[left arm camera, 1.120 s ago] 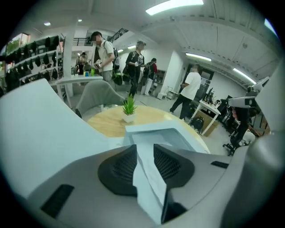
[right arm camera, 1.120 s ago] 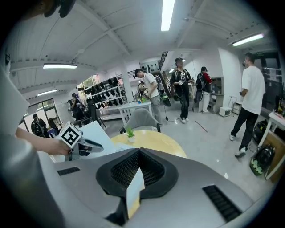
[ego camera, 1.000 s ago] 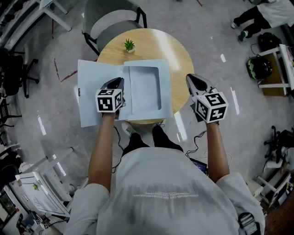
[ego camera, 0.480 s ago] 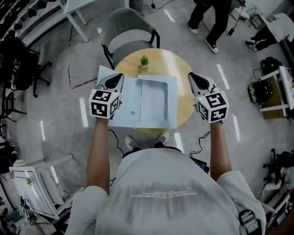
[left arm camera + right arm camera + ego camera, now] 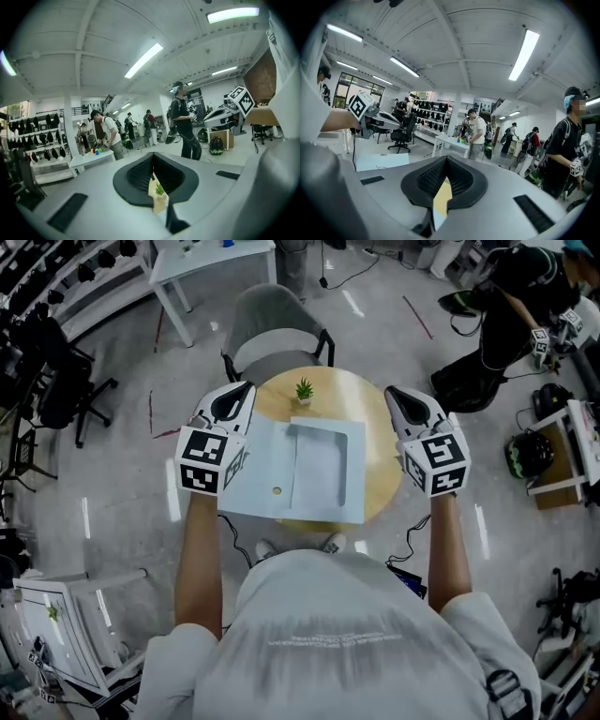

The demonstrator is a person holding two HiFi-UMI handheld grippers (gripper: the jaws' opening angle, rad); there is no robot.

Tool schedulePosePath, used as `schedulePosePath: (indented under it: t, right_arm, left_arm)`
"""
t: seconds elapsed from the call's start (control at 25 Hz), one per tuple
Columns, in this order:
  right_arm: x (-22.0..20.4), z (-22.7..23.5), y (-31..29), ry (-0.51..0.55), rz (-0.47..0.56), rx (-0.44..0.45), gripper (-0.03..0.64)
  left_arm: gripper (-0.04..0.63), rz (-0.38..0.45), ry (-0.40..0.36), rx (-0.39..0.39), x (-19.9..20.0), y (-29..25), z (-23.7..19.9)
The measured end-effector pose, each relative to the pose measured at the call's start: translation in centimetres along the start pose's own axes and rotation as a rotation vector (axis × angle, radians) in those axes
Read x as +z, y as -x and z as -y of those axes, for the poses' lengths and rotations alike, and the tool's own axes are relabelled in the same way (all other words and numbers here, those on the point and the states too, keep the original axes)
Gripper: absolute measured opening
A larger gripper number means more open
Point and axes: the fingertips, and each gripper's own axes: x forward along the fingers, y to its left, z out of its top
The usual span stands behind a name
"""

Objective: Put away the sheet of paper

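A pale blue folder [image 5: 258, 470] lies open on the round wooden table [image 5: 377, 442], with a lighter sheet of paper [image 5: 321, 465] on its right half. Its left part overhangs the table edge. My left gripper [image 5: 240, 390] hovers shut above the folder's far left corner and holds nothing. In the left gripper view only the small potted plant [image 5: 160, 190] shows through the slit between its jaws. My right gripper [image 5: 396, 395] hangs over the table's right edge, clear of the folder. Its jaws are together with nothing in them, and bare wood shows through the slit.
The potted plant [image 5: 304, 390] stands at the table's far edge. A grey chair [image 5: 277, 334] is behind the table. A white desk [image 5: 211, 263] stands at the back, an office chair [image 5: 56, 362] at left, and a crouching person [image 5: 506, 315] at right.
Both grippers have risen away from the table, which now looks smaller. The left gripper has come off the folder's left half and now sits above its far left corner.
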Motion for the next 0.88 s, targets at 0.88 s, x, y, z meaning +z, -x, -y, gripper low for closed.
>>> schedulePosePath:
  t: [0.88]
  right_arm:
    - [6.3, -0.6, 0.6, 0.072, 0.091, -0.006, 0.028]
  left_arm:
    - [0.018, 0.134, -0.136, -0.016, 8.5, 2.2, 0.9]
